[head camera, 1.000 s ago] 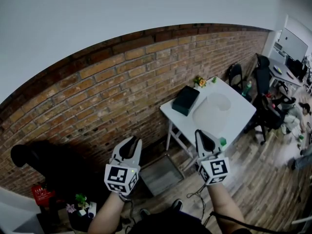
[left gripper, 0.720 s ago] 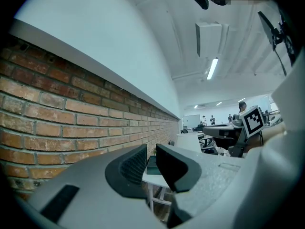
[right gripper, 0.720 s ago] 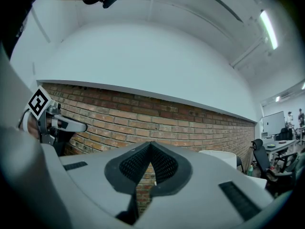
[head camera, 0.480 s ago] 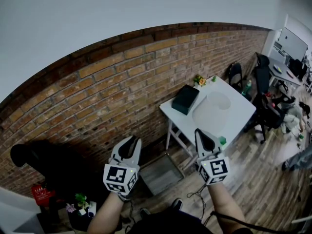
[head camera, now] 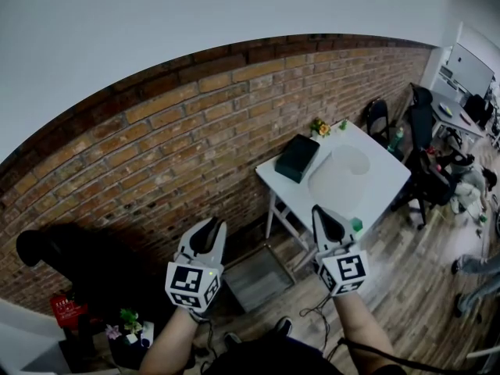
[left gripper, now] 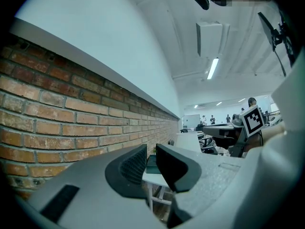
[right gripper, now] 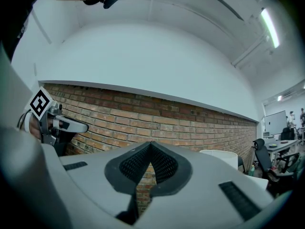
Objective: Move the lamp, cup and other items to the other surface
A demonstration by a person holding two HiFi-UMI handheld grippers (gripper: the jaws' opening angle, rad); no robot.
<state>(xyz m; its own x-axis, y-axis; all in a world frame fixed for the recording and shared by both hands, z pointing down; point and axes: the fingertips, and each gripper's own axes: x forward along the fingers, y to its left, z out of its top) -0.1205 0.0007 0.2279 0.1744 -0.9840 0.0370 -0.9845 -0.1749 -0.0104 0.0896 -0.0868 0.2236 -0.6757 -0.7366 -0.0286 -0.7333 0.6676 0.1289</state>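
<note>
In the lower middle of the head view, the left gripper (head camera: 209, 223) and the right gripper (head camera: 320, 211) are held level side by side, each a pale grey moulded shell with ribbed black pads. The jaws of both are closed and nothing is between them. Right of centre, a white rectangular desk (head camera: 391, 180) stands against the rough red brick wall (head camera: 180, 147). It carries a white drum-shaped lamp (head camera: 340, 174), a dark teal flat box (head camera: 298, 160) beside it, a small bunch of yellow flowers (head camera: 319, 130) at the far corner and a small green cup (head camera: 357, 226) at the near edge.
</note>
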